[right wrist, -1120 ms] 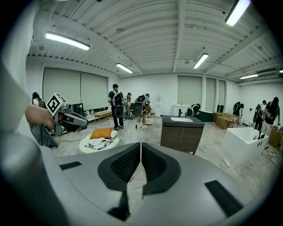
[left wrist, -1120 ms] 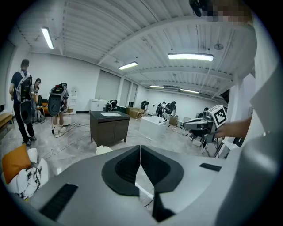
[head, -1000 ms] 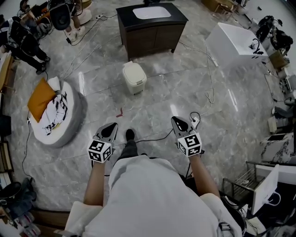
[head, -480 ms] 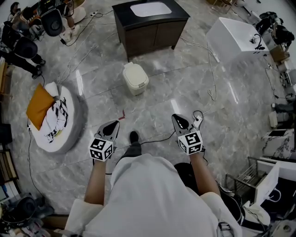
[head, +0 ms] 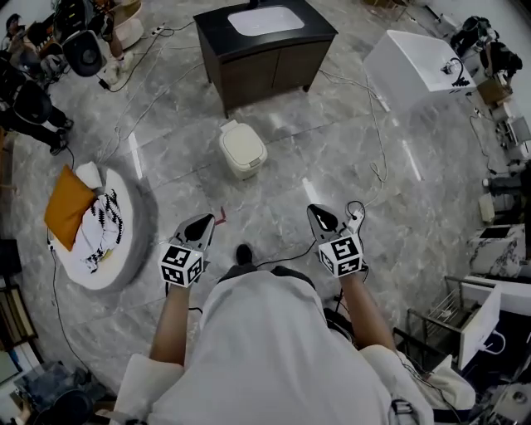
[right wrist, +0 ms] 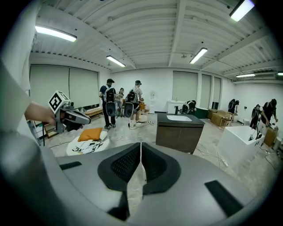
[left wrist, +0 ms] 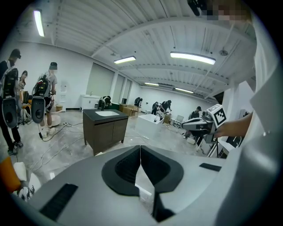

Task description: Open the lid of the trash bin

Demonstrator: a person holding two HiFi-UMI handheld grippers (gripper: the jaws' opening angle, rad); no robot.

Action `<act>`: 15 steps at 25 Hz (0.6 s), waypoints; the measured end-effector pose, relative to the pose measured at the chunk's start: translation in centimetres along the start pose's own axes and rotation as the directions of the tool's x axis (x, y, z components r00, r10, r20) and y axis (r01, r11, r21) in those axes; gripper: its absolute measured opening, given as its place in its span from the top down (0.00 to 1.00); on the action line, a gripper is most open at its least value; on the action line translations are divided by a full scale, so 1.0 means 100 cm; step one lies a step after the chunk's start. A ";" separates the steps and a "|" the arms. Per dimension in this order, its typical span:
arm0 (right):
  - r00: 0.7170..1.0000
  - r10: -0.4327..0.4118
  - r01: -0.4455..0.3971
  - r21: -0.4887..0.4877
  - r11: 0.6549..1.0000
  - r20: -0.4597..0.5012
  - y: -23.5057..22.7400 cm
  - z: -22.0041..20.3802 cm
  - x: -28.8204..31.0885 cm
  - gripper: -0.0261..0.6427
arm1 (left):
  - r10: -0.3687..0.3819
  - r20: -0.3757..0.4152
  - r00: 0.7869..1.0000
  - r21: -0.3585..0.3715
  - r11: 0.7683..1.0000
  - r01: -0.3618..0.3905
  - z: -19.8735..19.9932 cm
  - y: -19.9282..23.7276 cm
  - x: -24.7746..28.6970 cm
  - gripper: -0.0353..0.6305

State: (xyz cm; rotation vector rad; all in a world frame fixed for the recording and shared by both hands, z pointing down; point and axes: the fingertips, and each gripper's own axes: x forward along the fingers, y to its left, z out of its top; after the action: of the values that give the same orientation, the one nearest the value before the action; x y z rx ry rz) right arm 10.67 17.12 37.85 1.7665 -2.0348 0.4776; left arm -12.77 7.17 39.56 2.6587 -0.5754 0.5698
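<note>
Standing on the grey marble floor [head: 274, 195], the person holds both tools out low in front of the body, each pointing ahead. The left gripper [head: 201, 224] has its jaws pressed together at the tips with nothing between them. The right gripper [head: 320, 218] is the same, jaws together and empty. A dark shoe [head: 244, 253] pokes out between the two.

The cream trash bin [head: 242, 151] stands further ahead, well apart from both grippers and roughly in line with the gap between them. Its lid [head: 240, 139] lies flat and shut. Just behind the bin is a dark cabinet [head: 264, 54] with a white basin [head: 260, 20] set into its top. A white tub [head: 408, 65] sits off to the right of that. To the left, on the floor, a round white cushion [head: 104, 228] carries an orange pillow [head: 68, 206] and a black-and-white patterned cloth [head: 103, 217]. Thin cables [head: 375, 141] trail over the marble. Other people [right wrist: 110, 103] stand in the room beyond.
</note>
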 end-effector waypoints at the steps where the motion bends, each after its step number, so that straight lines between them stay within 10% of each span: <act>1: 1.000 -0.003 0.003 -0.001 1.000 0.000 0.000 0.002 0.004 0.91 | -0.005 -0.001 1.000 0.002 1.000 0.005 0.001 0.004 0.002 0.92; 15: 1.000 -0.003 0.003 0.002 1.000 -0.020 -0.013 0.015 0.036 0.91 | -0.019 -0.012 1.000 -0.005 1.000 0.019 0.015 0.030 0.026 0.92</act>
State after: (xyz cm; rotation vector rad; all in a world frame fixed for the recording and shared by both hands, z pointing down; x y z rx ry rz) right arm 11.43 13.11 38.40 1.7587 -2.0181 0.4949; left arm -11.51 3.19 40.22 2.6510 -0.5468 0.5782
